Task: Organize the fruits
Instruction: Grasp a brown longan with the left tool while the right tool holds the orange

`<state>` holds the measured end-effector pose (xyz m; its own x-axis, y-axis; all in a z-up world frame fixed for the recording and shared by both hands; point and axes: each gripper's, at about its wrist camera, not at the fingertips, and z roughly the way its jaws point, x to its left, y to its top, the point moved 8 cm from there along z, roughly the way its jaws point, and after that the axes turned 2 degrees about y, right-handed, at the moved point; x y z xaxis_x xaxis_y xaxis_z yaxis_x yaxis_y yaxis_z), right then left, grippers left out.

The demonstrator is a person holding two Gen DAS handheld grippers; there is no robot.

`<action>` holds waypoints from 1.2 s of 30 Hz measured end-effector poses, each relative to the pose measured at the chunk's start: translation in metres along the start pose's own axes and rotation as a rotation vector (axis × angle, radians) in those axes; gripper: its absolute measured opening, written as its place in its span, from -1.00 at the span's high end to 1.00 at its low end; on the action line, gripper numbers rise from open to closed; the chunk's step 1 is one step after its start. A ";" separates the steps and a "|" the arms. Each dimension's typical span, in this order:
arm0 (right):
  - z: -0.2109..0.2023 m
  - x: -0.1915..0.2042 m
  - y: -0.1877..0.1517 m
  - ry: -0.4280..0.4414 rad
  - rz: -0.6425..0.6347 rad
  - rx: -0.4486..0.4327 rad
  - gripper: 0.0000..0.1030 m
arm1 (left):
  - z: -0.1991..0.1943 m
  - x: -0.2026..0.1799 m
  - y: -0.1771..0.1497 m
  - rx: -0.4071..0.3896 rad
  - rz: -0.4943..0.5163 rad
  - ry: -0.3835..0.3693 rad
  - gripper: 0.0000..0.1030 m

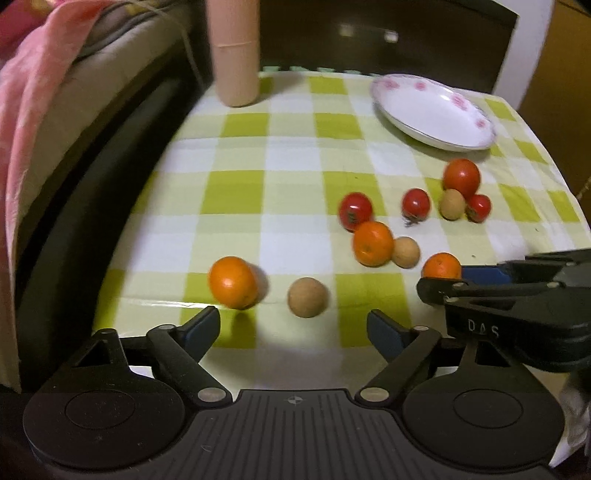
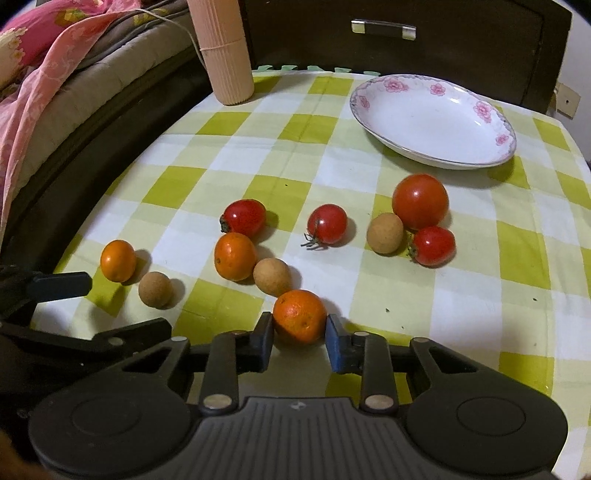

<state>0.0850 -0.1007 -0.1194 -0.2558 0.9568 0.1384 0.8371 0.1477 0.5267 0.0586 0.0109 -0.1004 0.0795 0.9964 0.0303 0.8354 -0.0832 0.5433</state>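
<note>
The only writing I can read is "DAS", embossed on the right tongs (image 1: pixel 439 286) where they enter the left wrist view from the right. No fruit carries a label.

My left tongs (image 1: pixel 293 326) are spread wide and hold nothing; an orange (image 1: pixel 232 282) and a brown ball (image 1: pixel 307 297) lie just ahead of the fingertips on the checked worktop (image 1: pixel 240 155). My right tongs (image 2: pixel 300 326) bracket another orange (image 2: pixel 300 316); the left pad looks to touch it, the blue right pad sits just beside it, so I cannot tell whether it is gripped.

The right wrist view shows all the fruit sharply: three oranges, three brown balls, four tomatoes, the largest tomato (image 2: pixel 420 201) nearest the plate (image 2: pixel 480 160). The plate, white with pink flowers on its rim, is empty. This view also shows a drawer handle (image 2: pixel 383 28) behind the worktop.

In the left wrist view the fruit is blurred, and the bracketed orange is half hidden behind the right tongs. A ribbed peach cylinder (image 2: pixel 225 51) is cut off at the top in both views.
</note>
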 end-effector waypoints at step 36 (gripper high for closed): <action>-0.009 -0.028 -0.007 -0.019 0.111 0.002 0.44 | 0.025 -0.022 0.010 0.024 0.051 -0.045 0.29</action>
<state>0.0822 -0.1305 -0.1196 -0.1520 0.9719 0.1799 0.8609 0.0408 0.5071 0.0789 -0.0124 -0.1160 0.1462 0.9891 0.0194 0.8424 -0.1347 0.5218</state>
